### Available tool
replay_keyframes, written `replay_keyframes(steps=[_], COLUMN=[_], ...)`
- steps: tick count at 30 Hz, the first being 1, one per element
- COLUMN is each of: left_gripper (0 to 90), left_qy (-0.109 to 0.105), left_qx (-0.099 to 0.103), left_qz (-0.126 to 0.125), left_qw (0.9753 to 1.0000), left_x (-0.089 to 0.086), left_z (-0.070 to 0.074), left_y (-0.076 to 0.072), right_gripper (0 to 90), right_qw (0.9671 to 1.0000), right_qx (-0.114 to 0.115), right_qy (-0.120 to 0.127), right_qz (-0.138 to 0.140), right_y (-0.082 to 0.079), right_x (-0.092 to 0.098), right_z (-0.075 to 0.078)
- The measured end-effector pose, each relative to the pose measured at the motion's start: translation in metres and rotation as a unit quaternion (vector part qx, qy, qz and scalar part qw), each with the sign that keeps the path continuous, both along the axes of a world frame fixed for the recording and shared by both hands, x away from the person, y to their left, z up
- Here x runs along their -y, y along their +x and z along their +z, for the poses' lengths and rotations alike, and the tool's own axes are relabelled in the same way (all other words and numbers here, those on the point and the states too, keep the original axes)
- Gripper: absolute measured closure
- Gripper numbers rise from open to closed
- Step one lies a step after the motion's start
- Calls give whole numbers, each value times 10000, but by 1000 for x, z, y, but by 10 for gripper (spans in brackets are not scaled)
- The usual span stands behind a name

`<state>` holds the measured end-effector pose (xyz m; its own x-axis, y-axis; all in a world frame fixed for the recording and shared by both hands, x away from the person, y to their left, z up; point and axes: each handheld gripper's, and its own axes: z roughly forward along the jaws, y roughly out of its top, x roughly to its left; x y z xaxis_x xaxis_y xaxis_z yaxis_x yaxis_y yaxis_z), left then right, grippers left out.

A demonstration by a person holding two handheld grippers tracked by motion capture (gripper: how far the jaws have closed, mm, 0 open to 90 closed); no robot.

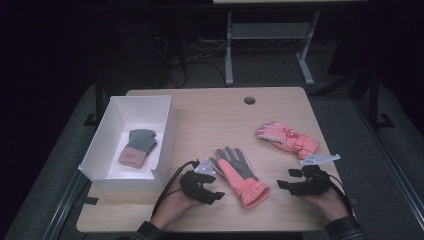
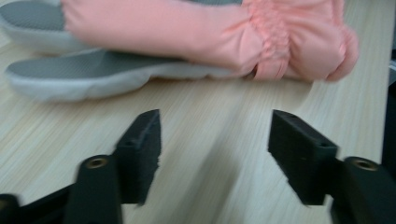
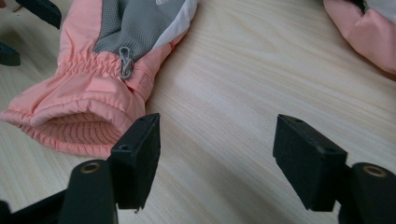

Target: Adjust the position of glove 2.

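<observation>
A pink and grey ski glove [image 1: 240,176] lies palm up at the front middle of the wooden table [image 1: 210,120], its cuff toward the person. My left gripper [image 1: 216,194] rests just left of that cuff, open and holding nothing; the left gripper view has the glove [image 2: 196,32] close ahead of the fingertips. My right gripper [image 1: 286,179] sits to the right of the glove, open too, with the cuff opening [image 3: 79,130] at its left. A second pink glove [image 1: 287,138] lies farther back on the right, its edge [image 3: 364,37] seen in the right gripper view.
A white open box [image 1: 165,130] stands at the table's left and holds a grey knit glove with a pink cuff [image 1: 137,146]. A cable hole [image 1: 249,100] sits near the far edge. Beyond the table are a desk frame and cables on the floor.
</observation>
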<state>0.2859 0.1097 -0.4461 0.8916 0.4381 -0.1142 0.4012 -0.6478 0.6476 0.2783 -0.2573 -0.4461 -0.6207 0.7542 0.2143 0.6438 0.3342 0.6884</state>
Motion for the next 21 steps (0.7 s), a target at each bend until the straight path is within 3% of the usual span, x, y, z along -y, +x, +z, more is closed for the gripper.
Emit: replay_keyframes(steps=[2, 6, 12, 17, 21], left_gripper=[265, 139, 126, 126, 130], left_qy=[19, 373, 236, 141, 147], left_qx=[78, 353, 325, 481, 448], left_qz=[82, 190, 373, 339, 372], left_qw=[9999, 9985, 9985, 9982, 9982], left_x=[-3, -10, -24, -28, -28], left_z=[-2, -9, -14, -10, -8], left_y=[-4, -10, -12, -16, -17], right_gripper=[354, 445, 587, 693, 764], right_qw=[10000, 9999, 9995, 9993, 9992], right_qx=[43, 130, 258, 310, 323], right_qy=[-5, 38, 67, 21, 7], right_qz=[27, 64, 162, 211, 238], right_y=[0, -1, -1, -1, 2], right_x=[0, 1, 5, 6, 6], right_z=[1, 2, 3, 5, 7])
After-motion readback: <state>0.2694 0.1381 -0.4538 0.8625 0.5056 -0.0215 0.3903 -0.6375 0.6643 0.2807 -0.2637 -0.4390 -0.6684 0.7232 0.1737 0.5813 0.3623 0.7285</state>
